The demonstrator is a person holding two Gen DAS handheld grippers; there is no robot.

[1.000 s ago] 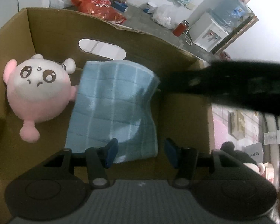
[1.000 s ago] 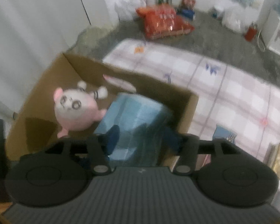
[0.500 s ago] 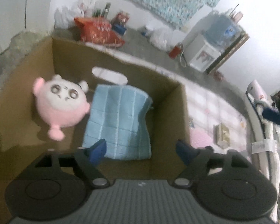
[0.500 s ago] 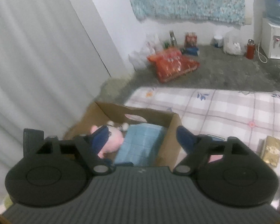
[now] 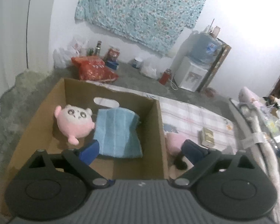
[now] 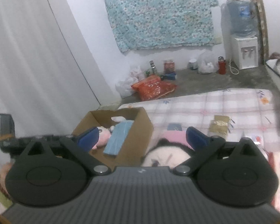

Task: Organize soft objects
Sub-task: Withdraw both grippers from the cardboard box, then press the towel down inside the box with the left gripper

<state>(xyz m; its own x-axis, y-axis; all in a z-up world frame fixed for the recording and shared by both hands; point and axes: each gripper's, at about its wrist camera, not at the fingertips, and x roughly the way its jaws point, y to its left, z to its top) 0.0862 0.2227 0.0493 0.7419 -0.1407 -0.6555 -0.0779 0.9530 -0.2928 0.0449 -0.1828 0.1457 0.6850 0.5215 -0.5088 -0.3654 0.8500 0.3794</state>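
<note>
Checked pink-and-white bedding lay under a cardboard box, which held my folded blue towel beside the pink plush. A second plush sat outside it. My left tool and right tool were opening wide, gripping nothing.

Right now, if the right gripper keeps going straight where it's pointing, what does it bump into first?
Probably the panda plush just below the opening, empty right gripper; the cardboard box sits slightly left. Depth is unclear.
</note>
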